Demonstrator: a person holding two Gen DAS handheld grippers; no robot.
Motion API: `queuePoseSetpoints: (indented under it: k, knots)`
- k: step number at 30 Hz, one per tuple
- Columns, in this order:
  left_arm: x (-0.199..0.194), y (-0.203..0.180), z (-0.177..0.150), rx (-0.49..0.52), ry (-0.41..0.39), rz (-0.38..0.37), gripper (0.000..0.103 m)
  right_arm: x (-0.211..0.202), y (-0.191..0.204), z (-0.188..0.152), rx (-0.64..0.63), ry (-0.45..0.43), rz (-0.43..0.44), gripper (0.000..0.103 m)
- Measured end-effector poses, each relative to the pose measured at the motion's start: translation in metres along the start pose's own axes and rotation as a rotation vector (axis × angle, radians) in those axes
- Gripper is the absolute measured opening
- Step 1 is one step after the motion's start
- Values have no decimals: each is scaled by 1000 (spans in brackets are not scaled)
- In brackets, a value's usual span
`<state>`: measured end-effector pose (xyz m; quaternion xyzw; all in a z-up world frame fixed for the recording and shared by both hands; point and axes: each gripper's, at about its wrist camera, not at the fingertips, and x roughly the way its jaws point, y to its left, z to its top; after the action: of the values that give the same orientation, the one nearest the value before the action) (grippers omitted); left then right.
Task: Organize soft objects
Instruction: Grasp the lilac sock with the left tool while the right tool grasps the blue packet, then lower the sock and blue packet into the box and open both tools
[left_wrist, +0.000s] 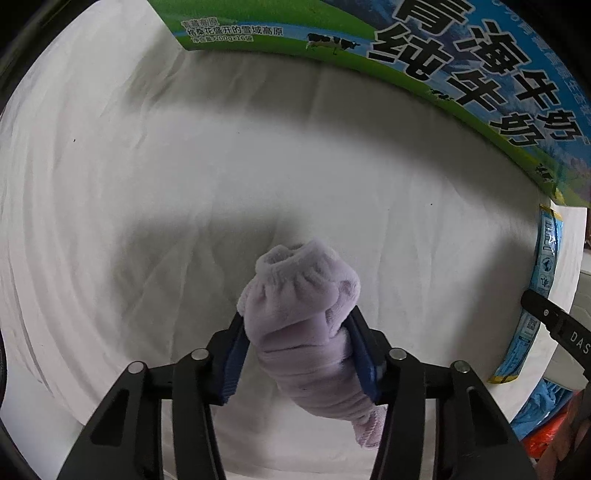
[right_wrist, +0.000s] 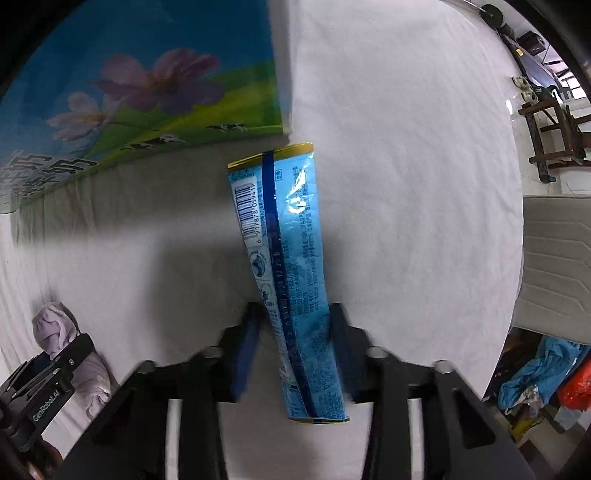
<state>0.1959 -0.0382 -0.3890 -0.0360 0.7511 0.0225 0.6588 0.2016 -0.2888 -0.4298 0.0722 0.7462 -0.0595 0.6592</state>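
My left gripper (left_wrist: 295, 317) is shut on a rolled lilac fuzzy sock (left_wrist: 303, 306), held just above the white cloth. The sock also shows at the lower left of the right wrist view (right_wrist: 55, 328), with the left gripper (right_wrist: 48, 373) around it. My right gripper (right_wrist: 295, 317) holds a long blue foil snack packet (right_wrist: 291, 251) that sticks forward between its fingers; the right pad touches it, a small gap shows at the left pad. The packet's edge shows at the right of the left wrist view (left_wrist: 543, 280).
A large milk carton box with green and blue print (left_wrist: 461, 74) stands on the white cloth (left_wrist: 184, 166) ahead of both grippers (right_wrist: 147, 81). A grey chair (right_wrist: 554, 258), coloured bags (right_wrist: 546, 376) and wooden furniture (right_wrist: 554, 125) lie beyond the table's right edge.
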Motion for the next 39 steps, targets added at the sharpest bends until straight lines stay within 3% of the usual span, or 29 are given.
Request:
queuePoseSetpoints:
  k: [11, 18, 25, 32, 39]
  knots:
    - [-8, -16, -27, 39, -13, 2, 34, 3, -7, -39, 41, 25, 123, 20]
    - [-32, -20, -36, 39, -31, -36, 34, -6, -5, -54, 39, 15, 194, 13]
    - [-59, -17, -36, 32, -66, -91, 34, -27, -7, -60, 11, -34, 252, 13]
    - [-110, -13, -29, 15, -126, -205, 34, -82, -3, -62, 3, -85, 363, 13]
    - [-187, -9, 8, 34, -245, -291, 34, -161, 10, -43, -46, -191, 464, 13]
